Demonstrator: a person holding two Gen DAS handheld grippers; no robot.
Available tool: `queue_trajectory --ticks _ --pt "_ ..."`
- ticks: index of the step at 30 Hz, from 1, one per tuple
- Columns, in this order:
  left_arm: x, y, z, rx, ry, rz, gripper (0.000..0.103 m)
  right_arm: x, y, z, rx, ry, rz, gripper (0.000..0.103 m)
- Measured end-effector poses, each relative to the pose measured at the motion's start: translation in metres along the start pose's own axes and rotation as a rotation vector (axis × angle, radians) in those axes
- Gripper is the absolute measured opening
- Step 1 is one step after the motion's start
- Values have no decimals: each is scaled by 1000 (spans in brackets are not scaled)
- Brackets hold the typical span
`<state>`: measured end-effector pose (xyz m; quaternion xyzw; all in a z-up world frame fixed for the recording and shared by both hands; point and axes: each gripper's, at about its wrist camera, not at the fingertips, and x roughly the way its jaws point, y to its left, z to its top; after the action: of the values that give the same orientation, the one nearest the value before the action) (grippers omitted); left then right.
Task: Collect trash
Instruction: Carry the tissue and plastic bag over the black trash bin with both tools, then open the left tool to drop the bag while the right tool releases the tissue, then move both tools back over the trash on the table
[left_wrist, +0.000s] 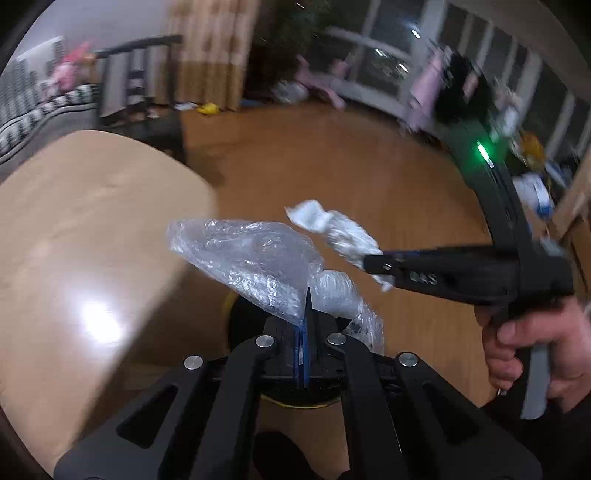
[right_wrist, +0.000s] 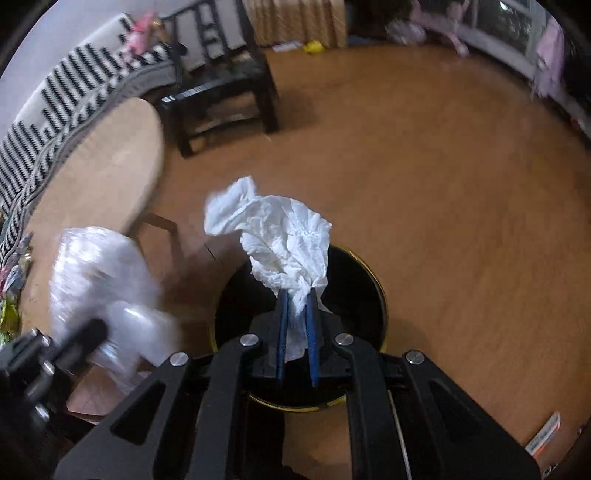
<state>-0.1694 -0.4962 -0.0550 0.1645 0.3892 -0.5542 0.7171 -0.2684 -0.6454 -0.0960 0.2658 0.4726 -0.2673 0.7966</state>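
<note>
I am holding two grippers above a round black trash bin (right_wrist: 354, 273) with a gold rim, standing on a wood floor beside a pale round table (left_wrist: 74, 229).

What worries me most is a miss. The crumpled white tissue (right_wrist: 280, 240) is light and fans out well past the fingers, so if I let go while the gripper is off centre it could catch the rim or drift onto the floor. The clear plastic wrap (left_wrist: 251, 258) is bulkier and springy (it billows out to both sides of the fingers), and I judge it could cling to the pads or unfold across the bin's mouth instead of dropping in. The two grippers are also near each other, so the loads could snag.

The left gripper (left_wrist: 308, 314) is clamped fully together on a fold of the wrap, which stands up and forward of the fingertips, over the bin's near edge. The right gripper (right_wrist: 297, 306) is nearly closed, pinching the tissue's lower end between its blue pads; the rest blooms above the tips, directly over the bin opening.
</note>
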Motion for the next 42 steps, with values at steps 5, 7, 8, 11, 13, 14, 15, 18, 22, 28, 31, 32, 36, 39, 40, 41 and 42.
queue_trajectory --ticks 5,7,8,11,13,14,15,18,22,28,31,32,36,39,40,41,42 --pt "65 -4 0 18 115 -4 0 21 -16 -2 41 66 23 10" --pt "80 -3 0 17 134 -1 0 26 -16 -2 53 82 49 10" --pt "85 -1 4 16 141 1 0 25 -15 -3 60 89 54 10" --pt "97 1 8 9 155 -9 0 28 -10 -3 60 97 52 10" --pt "96 7 12 7 153 -13 0 33 -10 -1 62 100 56 10" --pt "95 9 14 8 152 -12 0 34 -10 0 61 102 56 10" --pt "86 -3 6 6 148 -10 1 34 -9 0 58 100 51 10" --pt "86 -7 3 3 169 -3 16 33 -12 -2 62 103 52 10" --pt "73 -11 0 10 133 10 74 32 -14 -2 70 98 57 10" --pt "58 -22 -4 47 126 -12 75 32 -14 1 81 107 64 41" --pt "47 -26 -4 53 113 -13 77 27 -10 1 61 83 49 61" --pt "43 -25 -4 52 107 -16 78 26 -8 2 57 81 48 61" --pt "13 -19 -4 32 74 -30 84 15 0 5 62 48 42 61" --pt "-19 -9 -1 15 24 -20 92 -7 19 11 40 -23 34 63" --pt "-32 -2 -1 4 4 -11 92 -13 25 12 32 -46 34 66" --pt "-45 4 0 -7 -14 2 92 -23 38 15 9 -82 35 69" --pt "-63 14 -1 -23 -36 30 93 -29 52 18 -14 -108 39 70"
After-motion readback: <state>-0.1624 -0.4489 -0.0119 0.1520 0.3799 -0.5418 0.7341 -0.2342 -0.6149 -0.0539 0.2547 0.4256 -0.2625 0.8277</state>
